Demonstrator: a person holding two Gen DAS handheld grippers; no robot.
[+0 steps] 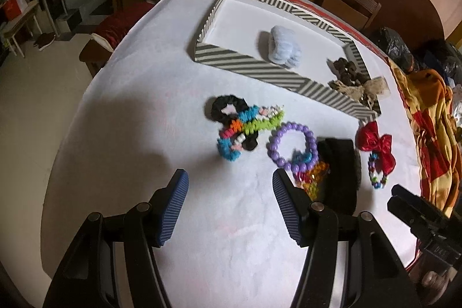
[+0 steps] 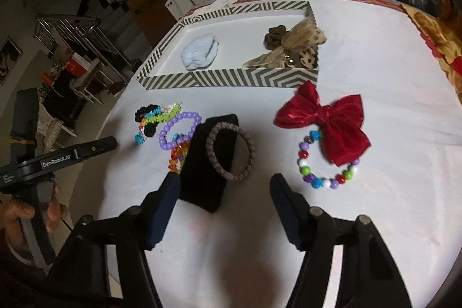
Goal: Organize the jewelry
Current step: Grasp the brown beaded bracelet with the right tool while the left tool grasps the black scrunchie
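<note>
Two open claws above bracelets (image 2: 329,160)

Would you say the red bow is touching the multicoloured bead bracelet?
Touching: in the right wrist view, the red bow lies over the upper part of the multicoloured bead bracelet.

Both views look steeply down along their own fingers at the white table (image 1: 144,134), from close above its near edge. The left wrist view sits further left, facing the tray (image 1: 260,71); the right wrist view faces the bow (image 2: 326,123). Both share tray, bow and purple bracelet (image 2: 179,129).
</note>
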